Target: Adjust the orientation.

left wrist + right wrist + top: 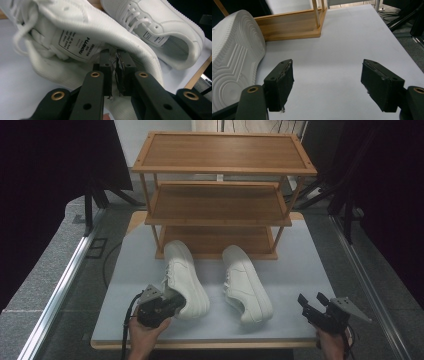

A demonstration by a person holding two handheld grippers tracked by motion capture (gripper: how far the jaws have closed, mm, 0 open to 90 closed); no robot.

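A: So, what did the left gripper (175,303) have?

B: I had its jaws pinched on the left shoe's (184,277) heel collar at six o'clock, likely to lift it toward the rack (220,195) at twelve. The right gripper (313,301) sat open, empty, beside the right shoe (246,282).

A lab-like recording booth: black curtains (45,180), light stands (350,195) (cables trailing), aluminium rail (60,290) beside the table (300,265).
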